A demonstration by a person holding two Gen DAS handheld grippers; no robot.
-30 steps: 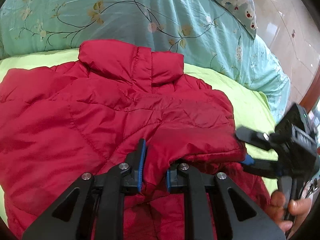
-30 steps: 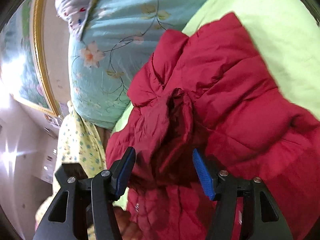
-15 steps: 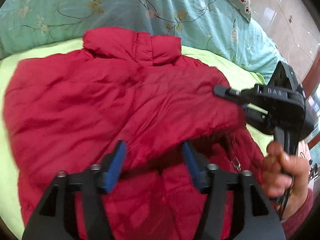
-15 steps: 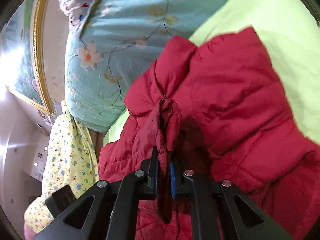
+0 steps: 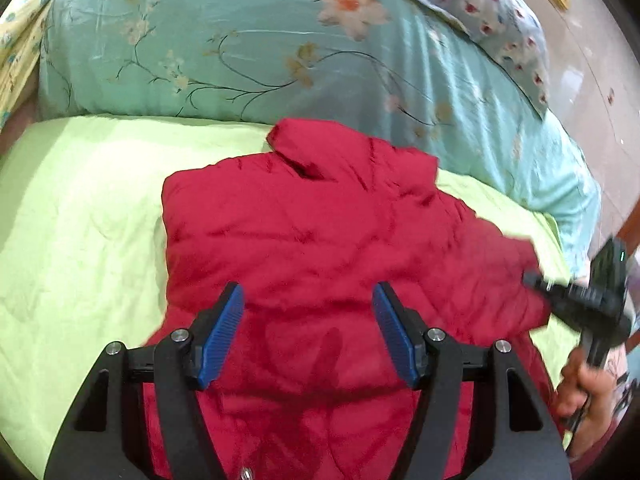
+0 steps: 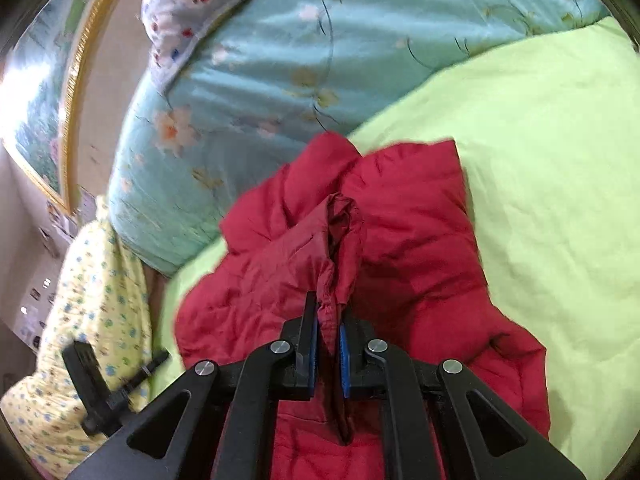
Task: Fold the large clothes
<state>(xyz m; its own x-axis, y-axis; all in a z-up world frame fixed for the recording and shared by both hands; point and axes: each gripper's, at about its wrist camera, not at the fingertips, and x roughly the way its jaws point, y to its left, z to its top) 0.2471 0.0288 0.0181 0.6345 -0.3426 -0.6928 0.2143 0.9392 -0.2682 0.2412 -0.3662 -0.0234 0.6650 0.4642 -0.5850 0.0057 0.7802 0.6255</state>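
L gripper just let go of the red puffer jacket on the green bedsheet, fingers spread now, while R gripper went from wide to pinching a sleeve fold, so prob next fold's on R.

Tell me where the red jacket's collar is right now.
In the left wrist view the collar sits at the far end of the red jacket, on the green sheet against the teal floral quilt.
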